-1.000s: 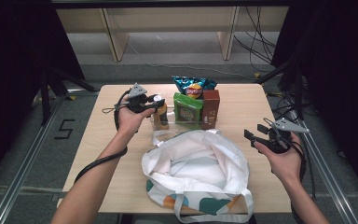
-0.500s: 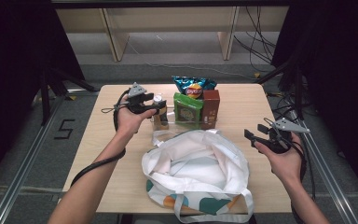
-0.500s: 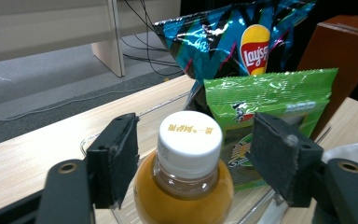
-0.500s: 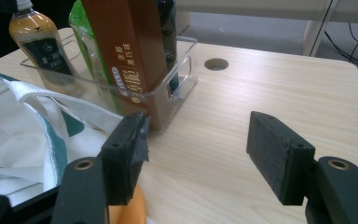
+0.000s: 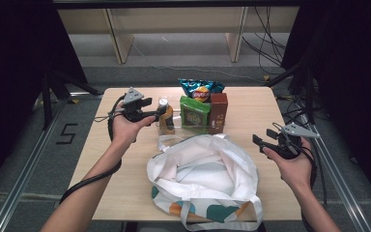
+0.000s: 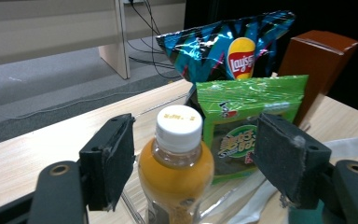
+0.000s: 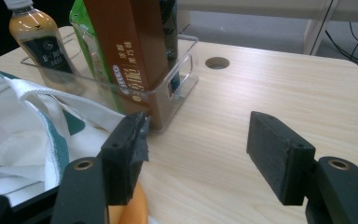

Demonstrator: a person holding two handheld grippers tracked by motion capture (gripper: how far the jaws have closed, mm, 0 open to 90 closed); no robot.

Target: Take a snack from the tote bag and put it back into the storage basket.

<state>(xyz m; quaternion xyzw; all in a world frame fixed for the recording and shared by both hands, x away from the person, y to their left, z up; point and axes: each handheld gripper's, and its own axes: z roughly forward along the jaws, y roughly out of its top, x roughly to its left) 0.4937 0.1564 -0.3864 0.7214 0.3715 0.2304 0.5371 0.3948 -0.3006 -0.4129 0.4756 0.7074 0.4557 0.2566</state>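
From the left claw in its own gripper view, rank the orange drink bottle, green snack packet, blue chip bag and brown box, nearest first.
1. Orange drink bottle, between the open left claw pads, untouched.
2. Green snack packet, just behind, right.
3. Blue chip bag and brown box, farthest back; too close to call.

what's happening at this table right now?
A person holds a gripper in each hand. The left gripper has just been opening; its pads stand clear on either side of the orange drink bottle, which stands in the clear tray with the snacks. The right gripper hangs open beside the white tote bag.
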